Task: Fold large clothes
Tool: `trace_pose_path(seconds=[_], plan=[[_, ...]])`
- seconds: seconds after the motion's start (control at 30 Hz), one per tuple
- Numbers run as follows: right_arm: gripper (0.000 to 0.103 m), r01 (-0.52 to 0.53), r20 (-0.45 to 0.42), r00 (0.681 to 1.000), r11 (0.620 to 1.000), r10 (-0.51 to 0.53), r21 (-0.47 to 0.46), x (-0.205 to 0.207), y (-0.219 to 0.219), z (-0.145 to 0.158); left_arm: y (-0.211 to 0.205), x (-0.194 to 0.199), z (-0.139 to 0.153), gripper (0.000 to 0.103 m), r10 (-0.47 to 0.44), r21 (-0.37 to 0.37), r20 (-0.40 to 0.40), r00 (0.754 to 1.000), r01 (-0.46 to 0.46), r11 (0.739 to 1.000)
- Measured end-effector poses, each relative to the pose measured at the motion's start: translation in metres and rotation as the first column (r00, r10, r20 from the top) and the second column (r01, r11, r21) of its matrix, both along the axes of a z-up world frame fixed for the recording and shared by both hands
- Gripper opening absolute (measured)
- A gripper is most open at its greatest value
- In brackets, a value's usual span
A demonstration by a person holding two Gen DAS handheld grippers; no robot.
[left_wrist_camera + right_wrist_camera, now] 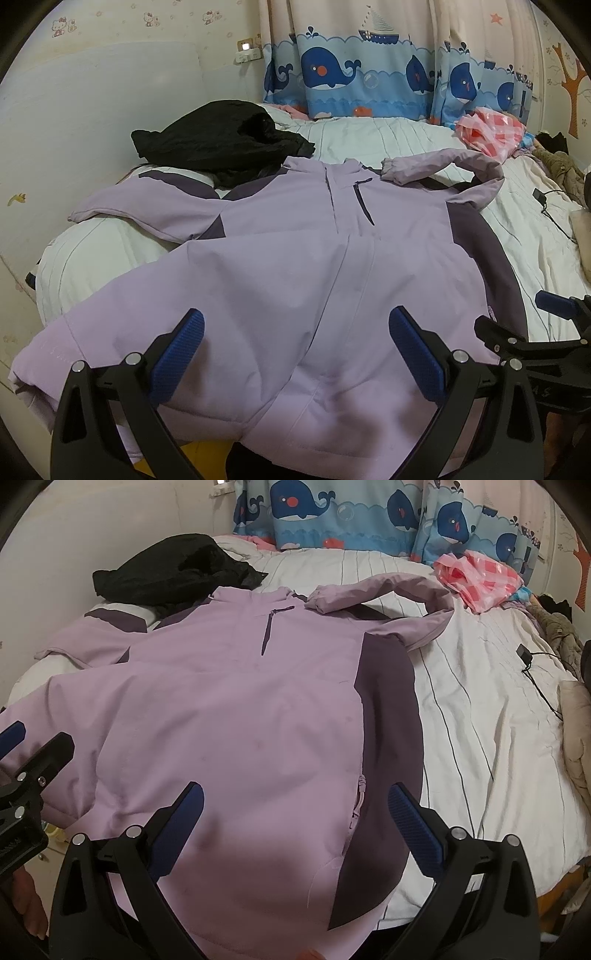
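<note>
A lilac jacket with dark purple side panels (295, 266) (236, 709) lies front up on the bed, collar away from me, hem hanging over the near edge. Its right sleeve (450, 162) (384, 587) curls back toward the collar; its left sleeve (122, 210) (81, 642) lies out to the left. My left gripper (295, 347) is open and empty above the hem's left half. My right gripper (295, 823) is open and empty above the hem's right half, near the pocket zip (358, 801). Each gripper shows at the edge of the other's view (532, 332) (26, 768).
A black garment (221, 144) (177, 568) lies at the jacket's far left shoulder. A pink checked plastic bag (487, 133) (480, 576) sits at the far right. A black cable with a plug (528, 661) lies on the white striped quilt (480, 720). Whale curtains (369, 66) hang behind.
</note>
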State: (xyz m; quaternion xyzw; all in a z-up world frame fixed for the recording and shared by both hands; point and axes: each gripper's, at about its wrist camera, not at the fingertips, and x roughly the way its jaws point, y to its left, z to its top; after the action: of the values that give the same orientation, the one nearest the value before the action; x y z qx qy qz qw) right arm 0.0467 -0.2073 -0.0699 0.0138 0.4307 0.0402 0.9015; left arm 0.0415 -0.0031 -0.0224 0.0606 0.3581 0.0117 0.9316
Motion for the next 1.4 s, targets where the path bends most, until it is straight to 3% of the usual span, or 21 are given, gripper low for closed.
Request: trace_pose_path(seconds=[0.73,0.9,1.0,1.17,1.4], plan=[[0.096,-0.006,-0.002,1.0,1.0,0.006,-0.01,0.012,0.004,-0.01,-0.007,0.009,0.002,0.096,-0.009,0.006,0.002,1.0,0.009,1.0],[0.096,-0.005,0.012,1.0,0.998,0.005,-0.062,0.02,0.001,-0.013,-0.004,0.017,-0.008,0.096,-0.028,-0.049,-0.037,0.999,0.026,0.998],[0.096,0.024,0.051,0.999,0.994,-0.019,-0.103,0.028,-0.01,-0.008,0.001,0.021,-0.016,0.096,-0.026,-0.093,-0.064,0.998,0.02,0.995],[0.096,0.076,0.136,0.99,0.967,-0.044,-0.242,0.054,-0.027,0.004,0.002,0.024,-0.023,0.096,-0.027,-0.095,-0.077,0.997,0.02,0.995],[0.096,0.069,0.28,0.956,0.856,0.091,-0.513,0.13,-0.027,0.028,-0.001,0.031,-0.028,0.096,-0.041,-0.11,-0.095,0.995,0.031,0.993]])
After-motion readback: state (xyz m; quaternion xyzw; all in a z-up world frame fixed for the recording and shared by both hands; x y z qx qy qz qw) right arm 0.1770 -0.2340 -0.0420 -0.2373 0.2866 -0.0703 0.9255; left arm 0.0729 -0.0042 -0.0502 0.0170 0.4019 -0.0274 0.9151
